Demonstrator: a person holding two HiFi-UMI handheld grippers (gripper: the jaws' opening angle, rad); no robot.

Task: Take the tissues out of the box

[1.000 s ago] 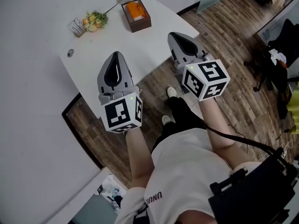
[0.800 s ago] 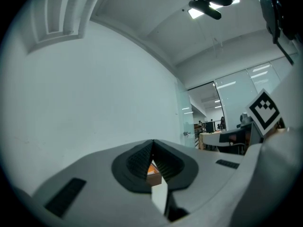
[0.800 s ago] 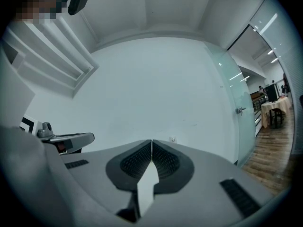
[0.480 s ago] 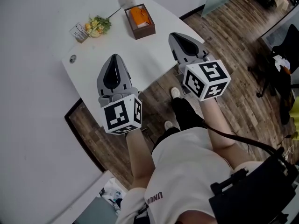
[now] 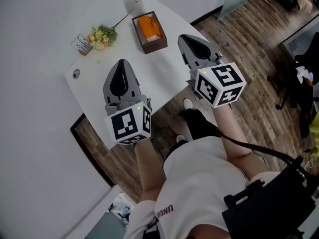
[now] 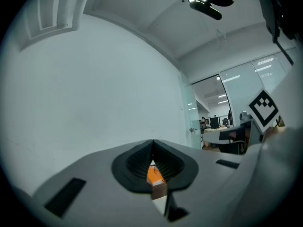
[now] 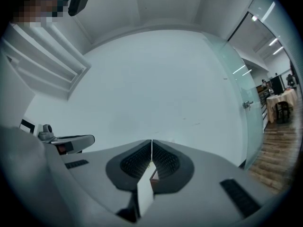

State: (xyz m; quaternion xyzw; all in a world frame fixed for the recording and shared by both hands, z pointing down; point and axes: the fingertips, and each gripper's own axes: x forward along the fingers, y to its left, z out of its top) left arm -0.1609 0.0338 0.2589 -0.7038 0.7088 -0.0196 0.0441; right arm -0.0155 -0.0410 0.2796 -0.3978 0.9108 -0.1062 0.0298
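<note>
A brown tissue box (image 5: 149,32) with orange tissue inside stands on the white table (image 5: 164,59) near its far edge. My left gripper (image 5: 122,64) hovers over the table's near left part, short of the box, with its jaws shut and empty. My right gripper (image 5: 186,38) hangs over the table's right edge, just right of the box, also shut and empty. In the left gripper view the box (image 6: 156,181) shows through the slot below the closed tips (image 6: 152,143). The right gripper view shows a sliver of the box (image 7: 154,175) below its closed tips (image 7: 151,143).
A small bunch of flowers (image 5: 102,35) and a little card (image 5: 82,44) lie at the table's left far side. A white round object (image 5: 133,3) sits behind the box. A cable hole (image 5: 76,73) marks the left corner. Wooden floor and the person's feet lie below.
The table and box have slid lower in the head view, nearer to both grippers. The grippers hold almost the same place and both stay shut.
</note>
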